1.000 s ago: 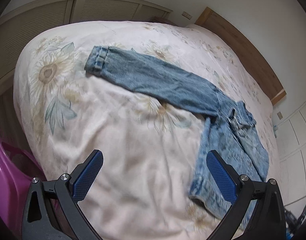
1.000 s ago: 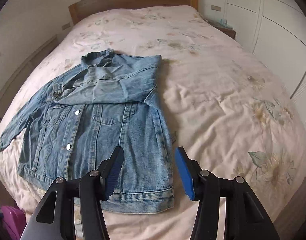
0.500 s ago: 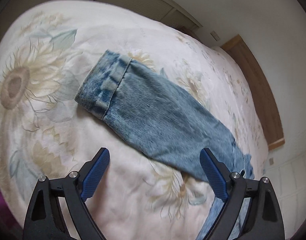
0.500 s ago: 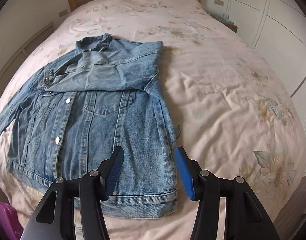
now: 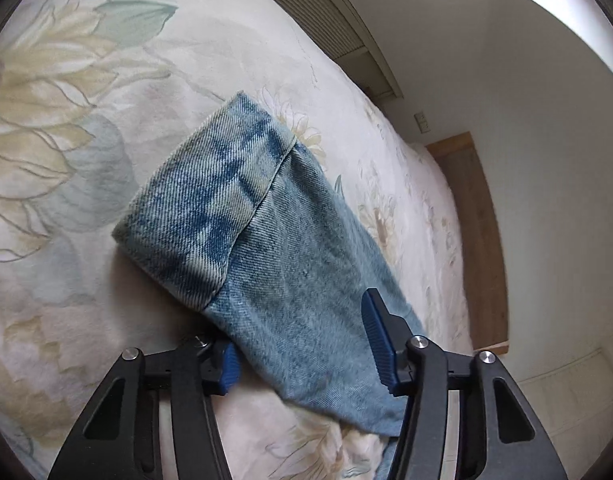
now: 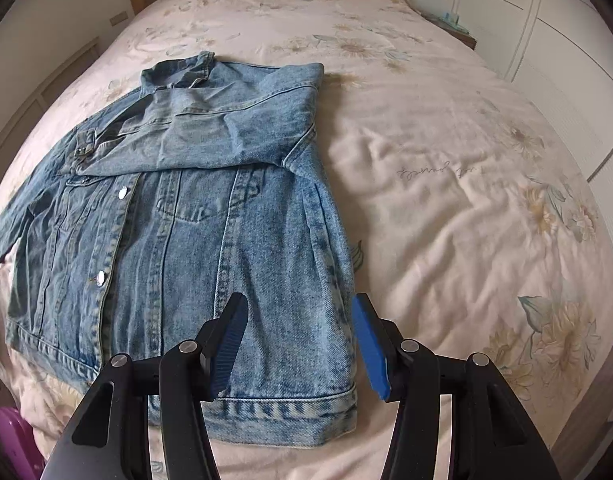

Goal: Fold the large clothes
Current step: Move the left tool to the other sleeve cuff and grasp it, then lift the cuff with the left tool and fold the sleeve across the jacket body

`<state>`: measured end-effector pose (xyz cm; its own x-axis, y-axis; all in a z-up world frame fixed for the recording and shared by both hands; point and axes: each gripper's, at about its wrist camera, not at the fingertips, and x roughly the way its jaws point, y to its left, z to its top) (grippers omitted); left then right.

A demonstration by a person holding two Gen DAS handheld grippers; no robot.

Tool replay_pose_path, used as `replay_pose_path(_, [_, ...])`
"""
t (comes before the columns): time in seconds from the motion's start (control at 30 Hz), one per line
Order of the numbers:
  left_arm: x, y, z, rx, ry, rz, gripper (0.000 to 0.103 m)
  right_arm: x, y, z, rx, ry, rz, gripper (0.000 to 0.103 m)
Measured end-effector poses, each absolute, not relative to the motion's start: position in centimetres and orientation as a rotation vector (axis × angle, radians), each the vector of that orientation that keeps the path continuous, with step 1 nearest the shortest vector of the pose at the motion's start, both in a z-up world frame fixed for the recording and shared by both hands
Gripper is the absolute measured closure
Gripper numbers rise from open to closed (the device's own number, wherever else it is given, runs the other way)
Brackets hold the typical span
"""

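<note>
Only the right view shows the whole denim jacket [image 6: 178, 216] flat on the bed [image 6: 446, 184]; right gripper [image 6: 298, 344] open above its hem. Left gripper [image 5: 302, 344] closing around the cuffed sleeve [image 5: 242, 216]

Right gripper [image 6: 298, 344] hovered jaws apart over denim jacket [image 6: 178, 240] hem; 1 sleeve [image 6: 242, 120] folded across chest, flat on floral bedspread [image 6: 446, 160].

Your left hand-held gripper [image 5: 302, 344] angles downward, jaws closing; your right hand-held gripper [image 6: 296, 344] points steeply down, jaws parted.
</note>
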<state>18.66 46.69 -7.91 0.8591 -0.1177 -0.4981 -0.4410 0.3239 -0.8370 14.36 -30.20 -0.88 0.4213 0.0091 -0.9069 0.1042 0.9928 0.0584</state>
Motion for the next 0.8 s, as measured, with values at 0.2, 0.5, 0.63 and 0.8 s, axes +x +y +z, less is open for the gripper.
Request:
replay_pose_path(0.2, [18.8,49.0,-8.5,-1.357,0.470,0.194,0.074,14.6,-29.9,-1.3,0.123,1.142,-0.036,0.048])
replay_pose_path(0.5, [18.6,51.1,-6.9,-1.409,0.451,0.240,0.099,14.1,-31.0,-1.4,0.153,1.126,-0.025,0.048])
replay_pose_path(0.63, [18.9,50.8,-4.7,-1.375,0.466,0.230,0.100,14.0,-31.8,-1.6,0.184,1.121,-0.019,0.048])
replay_pose_path(0.8, [20.1,49.6,-1.5,-1.318,0.475,0.200,0.100,13.7,-32.4,-2.0,0.224,1.111,0.011,0.048])
